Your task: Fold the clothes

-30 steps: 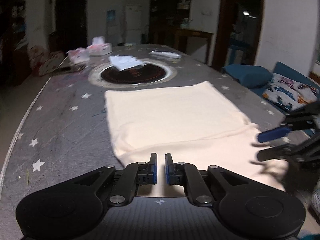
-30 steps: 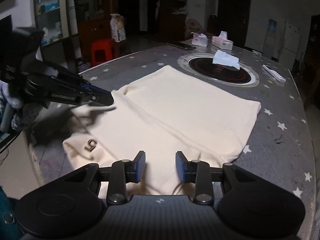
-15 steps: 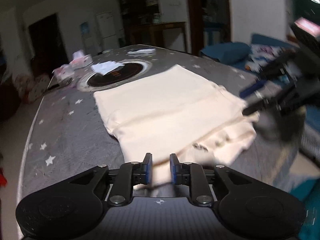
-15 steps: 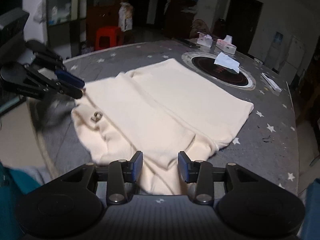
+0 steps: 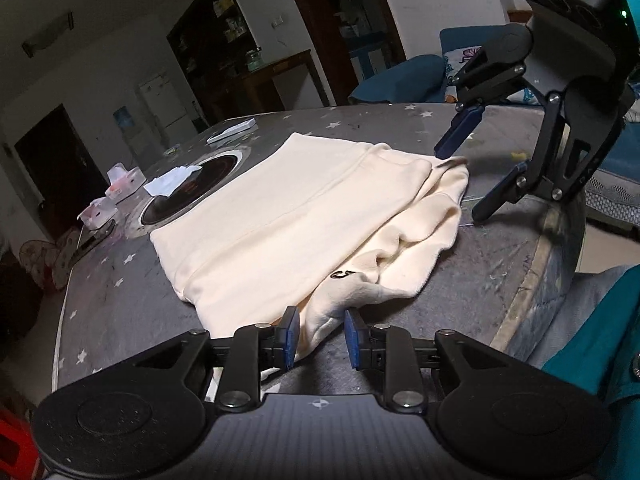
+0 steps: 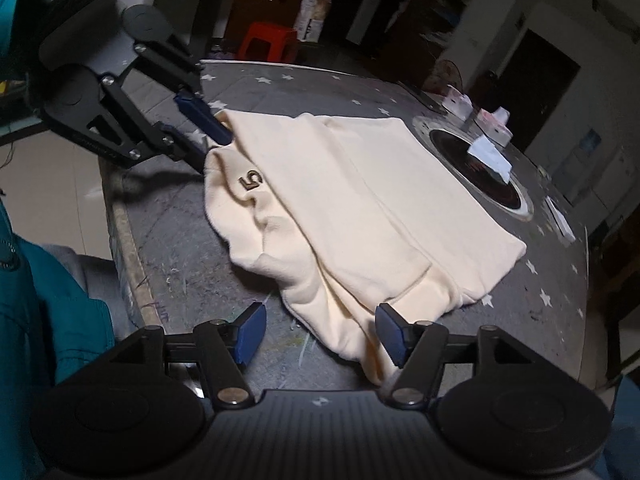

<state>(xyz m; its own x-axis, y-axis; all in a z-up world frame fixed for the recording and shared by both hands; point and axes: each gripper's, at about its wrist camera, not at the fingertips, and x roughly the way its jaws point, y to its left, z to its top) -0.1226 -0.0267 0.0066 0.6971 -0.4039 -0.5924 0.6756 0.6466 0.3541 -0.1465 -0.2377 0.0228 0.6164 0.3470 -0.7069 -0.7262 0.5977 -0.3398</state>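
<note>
Garment (image 5: 304,208), partly folded on the table (image 5: 120,288), near end rumpled; both grippers' fingers (image 6: 250,330) agape, holding nothing; next, regrasp and smooth that end.

Both grippers are hovering low with their jaws parted. The left gripper (image 5: 318,339) is showing a moderate gap between its 2 blue pads, while the right gripper (image 6: 320,332) is spread wider, gripping nothing. Teal sleeves are showing behind them.
</note>
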